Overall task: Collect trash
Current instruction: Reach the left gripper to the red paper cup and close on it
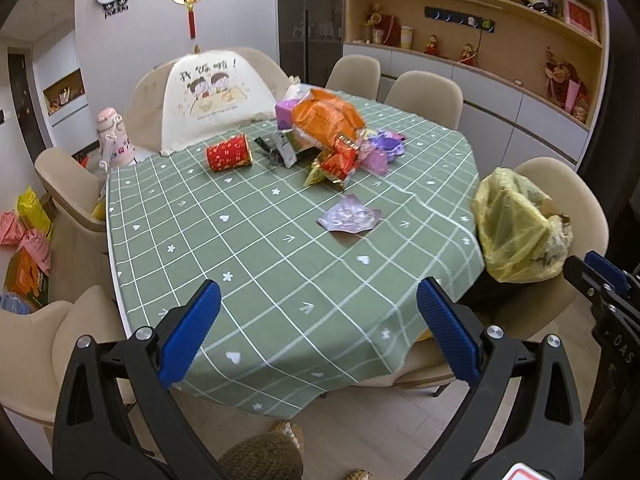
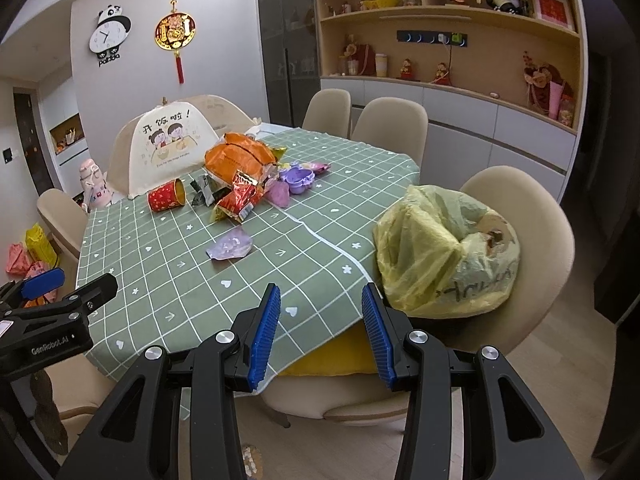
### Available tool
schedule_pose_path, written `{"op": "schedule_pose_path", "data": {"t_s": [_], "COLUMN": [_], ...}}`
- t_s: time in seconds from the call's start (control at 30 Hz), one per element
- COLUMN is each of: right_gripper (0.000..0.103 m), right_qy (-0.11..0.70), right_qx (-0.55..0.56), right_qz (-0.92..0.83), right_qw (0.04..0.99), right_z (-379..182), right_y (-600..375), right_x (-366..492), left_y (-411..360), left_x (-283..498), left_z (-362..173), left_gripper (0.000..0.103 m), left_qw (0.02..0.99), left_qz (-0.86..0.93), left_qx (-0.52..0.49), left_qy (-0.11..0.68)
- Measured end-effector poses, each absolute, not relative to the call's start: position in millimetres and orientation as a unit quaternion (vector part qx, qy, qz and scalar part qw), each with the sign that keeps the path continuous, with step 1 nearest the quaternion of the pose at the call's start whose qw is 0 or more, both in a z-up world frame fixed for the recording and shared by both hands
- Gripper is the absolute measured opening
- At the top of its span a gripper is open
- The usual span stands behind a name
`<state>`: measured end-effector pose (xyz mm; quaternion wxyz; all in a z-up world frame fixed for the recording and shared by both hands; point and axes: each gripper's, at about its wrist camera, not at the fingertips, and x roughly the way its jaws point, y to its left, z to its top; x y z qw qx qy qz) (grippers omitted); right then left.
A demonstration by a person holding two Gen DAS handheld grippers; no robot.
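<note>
1. While both claws hang short of the worktop (image 1: 248, 264) with nothing in them, the nearest risk is a clash between them: the left claw (image 1: 318, 332) stands wide open and the right claw (image 2: 320, 336) stands moderately open, empty, and each shows at the edge of the other's view. If both go for the same scrap, they could knock together.

2. Just beside the worktop's right edge, a yellow trash bag (image 2: 444, 252) sits slumped on a beige chair (image 2: 532, 208). Its mouth looks loosely folded, so a dropped wrapper could miss it and land on the floor; a careless push might tip the bag off the seat.

3. On the worktop, nearer than the main heap, lies a flat purple wrapper (image 1: 350, 216). Being thin and flat against the green checked cloth (image 1: 192, 208), it could slide away under the pads, or a claw could pinch the cloth with it and drag everything along.

4. Farther across the worktop, the heap of orange, red and purple packets (image 1: 332, 132) is tangled; pulling one piece may scatter others over the edge.

5. Left of that heap, a red cup (image 1: 229, 153) lies on its side and would likely roll if nudged.

6. Behind it stands a mesh food cover (image 1: 208, 96), which is no trash; a long reach might bump it.
</note>
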<state>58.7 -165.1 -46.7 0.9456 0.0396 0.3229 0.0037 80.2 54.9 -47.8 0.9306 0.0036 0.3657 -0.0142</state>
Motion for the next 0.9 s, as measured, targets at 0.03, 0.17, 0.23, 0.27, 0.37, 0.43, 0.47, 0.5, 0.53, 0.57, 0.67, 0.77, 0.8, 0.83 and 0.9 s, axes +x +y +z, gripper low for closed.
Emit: {"op": "schedule_pose_path", "data": {"t_s": [0.03,0.17,0.23,0.27,0.37,0.43,0.47,0.5,0.53,0.57,0.67,0.77,0.8,0.83,0.9], "right_gripper": [0.041,0.041,0.041,0.041,0.041,0.041,0.041,0.041,0.041,0.041,0.041,0.041,0.041,0.041,0.041], "right_qy": [0.325,0.336,0.342,0.346,0.354,0.358,0.362,0.365,0.367,0.371,0.379,0.390,0.395,0.403,0.410], "right_qx": [0.039,0.039,0.040,0.041,0.043,0.043,0.041,0.041,0.041,0.042,0.047,0.053,0.053,0.052,0.047], "right_qz": [0.004,0.005,0.006,0.006,0.002,-0.004,-0.010,-0.015,-0.018,-0.025,-0.045,-0.062,-0.067,-0.072,-0.080], "right_qw": [0.945,0.941,0.939,0.937,0.934,0.933,0.931,0.930,0.929,0.927,0.923,0.917,0.915,0.911,0.907], "right_z": [-48.1,-54.7,-57.2,-58.9,-61.9,-62.3,-62.4,-62.3,-62.2,-61.8,-60.7,-63.1,-64.5,-66.2,-68.2], "right_y": [-161.6,-144.1,-135.8,-130.5,-115.1,-106.9,-101.9,-98.3,-95.5,-91.7,-82.0,-76.5,-74.9,-73.3,-72.3], "right_x": [64.4,93.9,107.2,115.6,138.3,150.1,157.2,162.2,166.1,171.6,182.8,188.6,189.9,192.1,195.0], "left_y": [61.8,87.4,99.0,104.9,124.4,140.4,150.4,158.6,166.4,178.1,200.6,223.3,227.1,229.1,227.3], "left_x": [89.1,122.1,141.7,151.3,181.2,202.5,216.5,228.6,241.5,262.7,310.9,359.5,373.9,384.9,411.9], "left_z": [-51.1,-61.0,-66.2,-68.7,-74.8,-78.2,-79.8,-81.3,-83.0,-86.5,-94.1,-97.0,-96.8,-96.5,-95.2], "left_gripper": [0.094,0.094,0.094,0.094,0.094,0.094,0.094,0.094,0.094,0.094,0.094,0.094,0.094,0.094,0.094], "left_qw": [0.928,0.924,0.922,0.921,0.918,0.919,0.922,0.923,0.924,0.922,0.913,0.908,0.907,0.907,0.907], "left_qz": [-0.015,-0.015,-0.023,-0.030,-0.054,-0.064,-0.065,-0.065,-0.065,-0.064,-0.055,-0.036,-0.032,-0.029,-0.021], "left_qx": [0.002,0.000,0.004,0.007,0.010,0.007,0.008,0.009,0.009,0.013,0.014,-0.023,-0.037,-0.048,-0.060], "left_qy": [0.371,0.383,0.387,0.389,0.392,0.388,0.382,0.378,0.378,0.382,0.405,0.417,0.419,0.418,0.415]}}
